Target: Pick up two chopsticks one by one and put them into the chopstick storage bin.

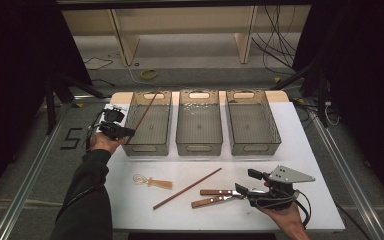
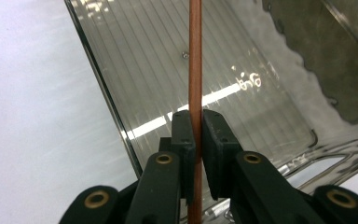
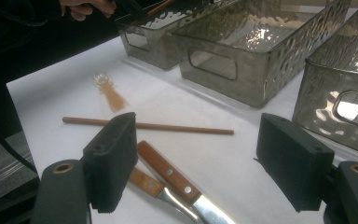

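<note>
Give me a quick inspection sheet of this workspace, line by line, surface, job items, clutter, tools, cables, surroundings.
Surface: white table top, flat, no spills seen.
Job's things: held chopstick angled over the left bin; second chopstick lies on the table; middle bin and right bin look empty.
Clutter: two wooden-handled knives side by side near the front edge; small clear spoon with a tan handle.
Tools: left tool shut on the held chopstick; right tool open above the knives' handles.
Cables: black cable trails from the right tool; loose cables on the floor behind.
Surroundings: wooden frame beyond the table, dark curtains at the sides.
</note>
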### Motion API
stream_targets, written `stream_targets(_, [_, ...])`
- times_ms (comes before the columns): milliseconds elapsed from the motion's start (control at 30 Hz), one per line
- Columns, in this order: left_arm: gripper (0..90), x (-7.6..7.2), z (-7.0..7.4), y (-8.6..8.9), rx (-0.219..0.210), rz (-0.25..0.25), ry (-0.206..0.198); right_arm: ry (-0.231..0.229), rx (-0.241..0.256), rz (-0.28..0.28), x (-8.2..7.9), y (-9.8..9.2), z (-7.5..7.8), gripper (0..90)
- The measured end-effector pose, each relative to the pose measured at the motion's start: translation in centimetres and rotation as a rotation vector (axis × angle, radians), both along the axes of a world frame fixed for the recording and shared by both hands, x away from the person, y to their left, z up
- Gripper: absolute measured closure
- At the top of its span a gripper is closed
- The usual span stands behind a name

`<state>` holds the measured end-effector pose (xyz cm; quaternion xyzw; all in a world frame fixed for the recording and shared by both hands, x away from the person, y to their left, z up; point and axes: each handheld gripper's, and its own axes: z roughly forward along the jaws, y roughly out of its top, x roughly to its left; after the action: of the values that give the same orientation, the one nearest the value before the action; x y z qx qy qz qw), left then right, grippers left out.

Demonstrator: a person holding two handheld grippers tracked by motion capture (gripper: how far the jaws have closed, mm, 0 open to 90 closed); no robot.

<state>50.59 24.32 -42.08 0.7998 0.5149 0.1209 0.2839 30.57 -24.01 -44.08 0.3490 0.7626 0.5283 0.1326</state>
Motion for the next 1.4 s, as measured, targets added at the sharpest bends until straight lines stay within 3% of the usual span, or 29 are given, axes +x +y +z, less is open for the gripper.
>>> stream_targets(433, [82.0, 0.1, -0.2, 0.0, -0.004, 0.007, 0.058, 0.0, 0.0, 0.0, 0.0, 0.0, 0.0, 29.8])
stream_targets(500, [70.3, 0.1, -0.1, -0.3, -0.002, 0.018, 0.065, -0.001, 0.0, 0.0, 0.0, 0.0, 0.0, 29.7])
stream_targets(633, [44.4, -0.1, 0.5, -0.7, -0.03, 0.041, 0.044, -0.001, 0.0, 0.0, 0.0, 0.0, 0.0, 29.7])
stream_targets(733, [36.9, -0.3, 1.2, -1.1, -0.053, 0.024, 0.028, -0.003, 0.001, 0.001, 0.0, 0.0, 0.0, 29.8])
stream_targets(833, [35.5, -0.6, 1.9, -1.4, -0.078, -0.01, 0.023, -0.001, 0.001, 0.0, 0.0, 0.0, 0.0, 29.8])
stream_targets(1133, [29.1, -1.7, 3.0, -2.0, -0.142, -0.041, -0.007, -0.003, 0.001, 0.0, -0.1, 0.0, 0.0, 29.7])
stream_targets(1400, [24.3, -3.3, 4.3, -2.3, -0.193, -0.081, -0.055, -0.002, -0.001, 0.0, 0.0, 0.0, 0.0, 29.8])
